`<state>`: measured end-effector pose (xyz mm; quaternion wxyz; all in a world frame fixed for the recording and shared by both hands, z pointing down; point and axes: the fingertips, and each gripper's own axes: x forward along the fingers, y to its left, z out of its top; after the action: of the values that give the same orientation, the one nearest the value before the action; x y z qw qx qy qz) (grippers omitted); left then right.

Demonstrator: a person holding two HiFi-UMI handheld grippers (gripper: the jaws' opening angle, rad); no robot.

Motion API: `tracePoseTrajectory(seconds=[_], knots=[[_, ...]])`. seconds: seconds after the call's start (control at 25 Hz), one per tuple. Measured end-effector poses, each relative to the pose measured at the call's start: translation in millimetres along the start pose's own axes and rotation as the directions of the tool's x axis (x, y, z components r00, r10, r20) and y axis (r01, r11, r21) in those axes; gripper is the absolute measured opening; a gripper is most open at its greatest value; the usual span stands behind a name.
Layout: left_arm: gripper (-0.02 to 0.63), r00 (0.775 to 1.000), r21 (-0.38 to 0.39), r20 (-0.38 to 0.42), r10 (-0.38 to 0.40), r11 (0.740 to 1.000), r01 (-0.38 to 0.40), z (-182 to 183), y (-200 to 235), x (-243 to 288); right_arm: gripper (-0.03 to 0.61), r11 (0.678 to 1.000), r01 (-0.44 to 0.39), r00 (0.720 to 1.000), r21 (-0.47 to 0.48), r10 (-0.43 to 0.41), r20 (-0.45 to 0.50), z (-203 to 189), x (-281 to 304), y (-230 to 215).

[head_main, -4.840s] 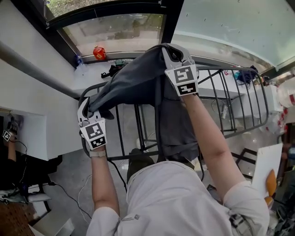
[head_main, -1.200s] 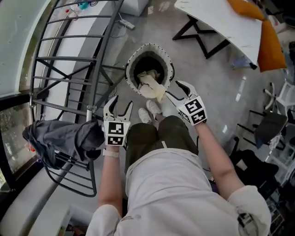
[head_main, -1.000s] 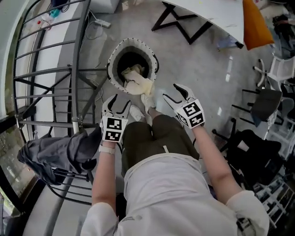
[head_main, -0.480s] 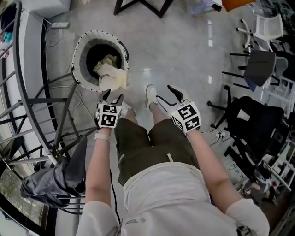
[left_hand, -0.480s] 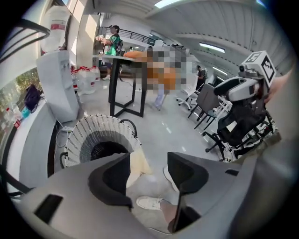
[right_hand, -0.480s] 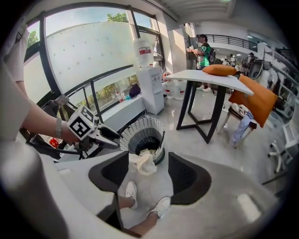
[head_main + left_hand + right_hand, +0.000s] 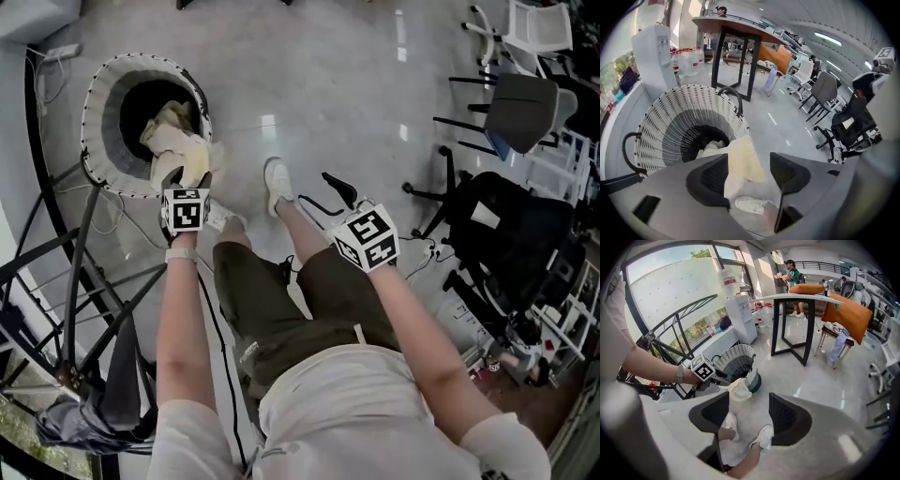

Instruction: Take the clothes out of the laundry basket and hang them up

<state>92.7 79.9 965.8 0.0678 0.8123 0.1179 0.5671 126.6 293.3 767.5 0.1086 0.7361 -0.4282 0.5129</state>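
Observation:
A white woven laundry basket (image 7: 97, 86) (image 7: 656, 117) (image 7: 738, 363) stands on the floor. A cream cloth (image 7: 178, 150) (image 7: 740, 159) (image 7: 739, 391) spills over its near rim. My left gripper (image 7: 187, 174) (image 7: 749, 173) (image 7: 723, 378) points down just above that cloth. Its jaws have just been opening and the cloth shows between them, unpressed. My right gripper (image 7: 324, 193) (image 7: 743, 416) hangs open and empty over the person's legs, apart from the basket. A dark grey garment (image 7: 94, 422) hangs on the black drying rack (image 7: 75, 281).
The person's white shoes (image 7: 277, 178) (image 7: 764, 437) stand right of the basket. Office chairs (image 7: 516, 103) crowd the right side. A black-legged table (image 7: 736, 56) and a water dispenser (image 7: 656, 51) stand beyond the basket. A black cable (image 7: 220, 347) runs along the floor.
Both grippers have sunk toward the floor. The left one has moved to the cream cloth at the basket's rim. The dark garment they held earlier now hangs on the rack.

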Motion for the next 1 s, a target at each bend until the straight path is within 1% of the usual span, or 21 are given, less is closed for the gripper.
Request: tracePoseTrajectory(seconds=[0.12, 0.28, 0.48, 0.52, 0.56, 0.6, 0.64, 0.8, 0.84, 1.0], knots=[[0.273, 1.000, -0.010, -0.017, 0.006, 1.000, -0.006, -5.4, 4.4, 33.6, 0.250, 1.000, 0.005, 1.000, 0.022, -0.005, -0.019, -16.0, 6.9, -12.3], [0.296, 0.998, -0.013, -0.059, 0.010, 1.000, -0.011, -15.7, 10.0, 69.7, 0.250, 0.998, 0.013, 0.999, 0.066, -0.011, -0.041, -34.8, 9.7, -22.7], [0.296, 0.994, -0.039, -0.111, -0.004, 0.999, 0.000, -24.3, 8.9, 91.3, 0.250, 0.997, 0.028, 0.998, 0.065, -0.024, -0.063, -43.3, 5.8, -29.3], [0.268, 0.992, -0.039, -0.124, -0.004, 0.999, -0.001, -25.2, 8.5, 93.0, 0.250, 0.997, 0.031, 0.998, 0.069, -0.027, -0.060, -41.9, 5.2, -31.6], [0.188, 0.991, -0.036, -0.135, -0.001, 0.999, -0.004, -26.1, 8.2, 93.1, 0.250, 0.997, 0.034, 0.998, 0.076, -0.029, -0.057, -40.5, 4.6, -33.4], [0.148, 0.990, -0.031, -0.144, 0.005, 0.999, -0.009, -26.6, 8.1, 91.4, 0.250, 0.996, 0.035, 0.998, 0.085, -0.031, -0.053, -39.1, 3.8, -34.1], [0.124, 0.989, -0.025, -0.147, 0.010, 1.000, -0.013, -26.6, 7.8, 87.8, 0.251, 0.995, 0.035, 0.998, 0.094, -0.030, -0.048, -37.3, 2.7, -33.6], [0.067, 0.992, 0.010, -0.123, 0.022, 1.000, -0.021, -18.4, 7.2, 62.5, 0.251, 0.995, 0.025, 1.000, 0.094, -0.023, -0.021, -20.4, -3.5, -27.5], [0.037, 0.993, 0.010, -0.115, 0.022, 1.000, -0.021, -17.3, 6.6, 54.5, 0.250, 0.996, 0.022, 1.000, 0.090, -0.021, -0.014, -15.7, -6.2, -25.2], [0.025, 0.995, -0.037, -0.096, 0.008, 0.999, -0.012, -19.8, 4.0, 18.5, 0.250, 0.997, 0.014, 1.000, 0.076, -0.015, 0.016, 2.5, -19.0, -16.4]])
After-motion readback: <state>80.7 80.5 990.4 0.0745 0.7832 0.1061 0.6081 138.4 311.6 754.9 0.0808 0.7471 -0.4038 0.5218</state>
